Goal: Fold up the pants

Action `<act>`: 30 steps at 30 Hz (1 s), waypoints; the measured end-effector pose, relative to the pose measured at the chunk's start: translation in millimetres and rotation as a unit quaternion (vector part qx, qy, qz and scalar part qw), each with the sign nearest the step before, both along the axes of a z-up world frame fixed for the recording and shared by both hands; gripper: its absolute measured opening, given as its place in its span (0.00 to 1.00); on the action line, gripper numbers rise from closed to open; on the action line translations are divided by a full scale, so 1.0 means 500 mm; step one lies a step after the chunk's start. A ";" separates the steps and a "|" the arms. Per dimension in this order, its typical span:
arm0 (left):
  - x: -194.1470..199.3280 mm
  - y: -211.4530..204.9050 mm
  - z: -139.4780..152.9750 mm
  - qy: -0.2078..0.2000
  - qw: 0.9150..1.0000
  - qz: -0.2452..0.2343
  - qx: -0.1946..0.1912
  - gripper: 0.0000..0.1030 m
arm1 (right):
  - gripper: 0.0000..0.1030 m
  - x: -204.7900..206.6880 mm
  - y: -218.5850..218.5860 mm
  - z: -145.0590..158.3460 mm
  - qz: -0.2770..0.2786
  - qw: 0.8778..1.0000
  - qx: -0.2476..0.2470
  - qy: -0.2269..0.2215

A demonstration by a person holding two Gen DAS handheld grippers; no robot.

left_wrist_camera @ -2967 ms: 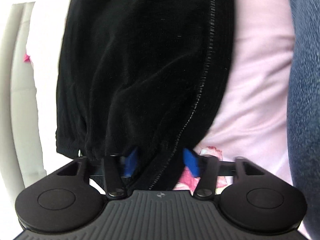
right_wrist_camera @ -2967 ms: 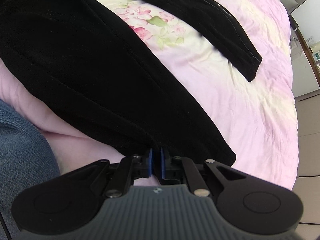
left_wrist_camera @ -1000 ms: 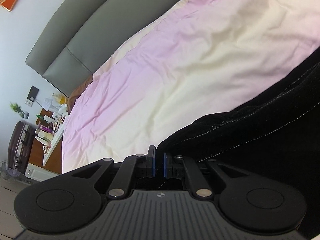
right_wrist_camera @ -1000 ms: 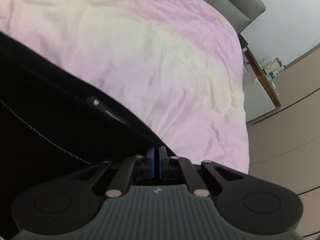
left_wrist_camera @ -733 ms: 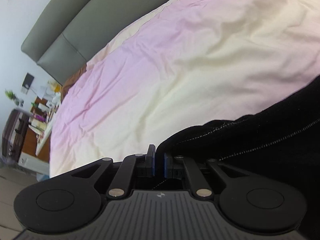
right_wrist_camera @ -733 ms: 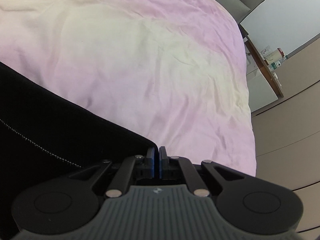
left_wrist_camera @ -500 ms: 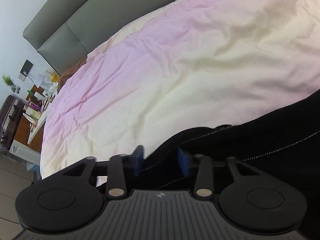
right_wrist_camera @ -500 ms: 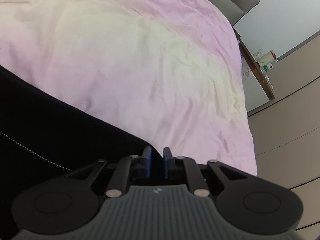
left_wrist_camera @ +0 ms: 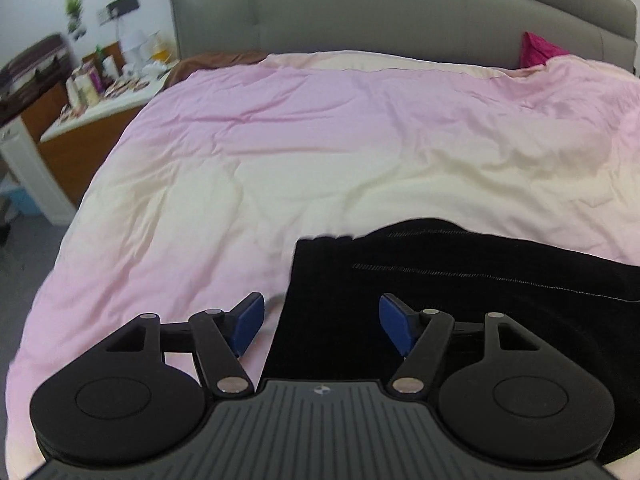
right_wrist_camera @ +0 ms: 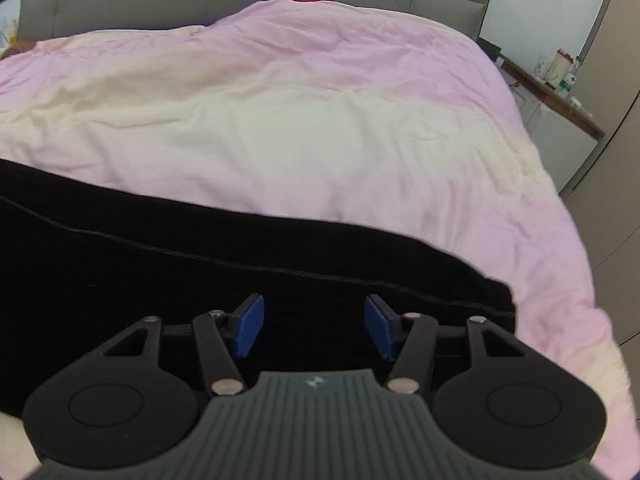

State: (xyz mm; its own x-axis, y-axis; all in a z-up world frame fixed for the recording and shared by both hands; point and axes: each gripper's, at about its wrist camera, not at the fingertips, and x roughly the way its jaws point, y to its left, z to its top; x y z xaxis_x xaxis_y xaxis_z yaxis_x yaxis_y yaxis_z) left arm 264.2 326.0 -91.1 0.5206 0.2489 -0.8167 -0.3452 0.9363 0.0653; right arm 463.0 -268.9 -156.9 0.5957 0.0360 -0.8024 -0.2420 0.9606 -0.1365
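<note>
black pants (right_wrist_camera: 200, 280) lie lengthwise across the bed (right_wrist_camera: 320, 140), side to side.

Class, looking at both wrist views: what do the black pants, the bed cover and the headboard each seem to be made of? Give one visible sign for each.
Black pants: soft matte fabric, perhaps velvet or corduroy; it absorbs light and shows pale stitched seams.
Bed cover: thin smooth woven cloth, likely cotton, pink fading to cream, finely creased.
Headboard: grey padded upholstery, leather-like or fabric; seamed panels, faint sheen.
</note>
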 end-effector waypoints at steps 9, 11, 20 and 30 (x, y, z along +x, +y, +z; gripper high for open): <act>-0.214 0.112 -0.117 -0.018 0.977 0.130 -0.170 0.76 | 0.51 -0.259 0.214 -0.057 0.049 0.991 0.119 0.038; -0.236 0.122 -0.143 -0.041 0.964 0.157 -0.213 0.76 | 0.51 -0.298 0.258 -0.072 0.048 0.987 0.145 0.046; -0.239 0.141 -0.240 -0.123 0.912 0.211 -0.330 0.76 | 0.51 -0.414 0.455 -0.124 0.057 0.977 0.195 0.064; -0.179 0.154 -0.213 -0.137 0.919 0.201 -0.311 0.37 | 0.51 -0.404 0.611 -0.123 0.083 0.982 0.159 -0.051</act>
State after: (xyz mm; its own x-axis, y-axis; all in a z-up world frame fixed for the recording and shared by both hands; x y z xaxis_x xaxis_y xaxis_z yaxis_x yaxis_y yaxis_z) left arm 174.7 403.1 -197.6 0.6962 -0.0047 -0.7179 -0.5950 0.5558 -0.5806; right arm 260.8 36.5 -218.6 0.6372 0.3787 -0.6712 -0.4003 0.9069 0.1316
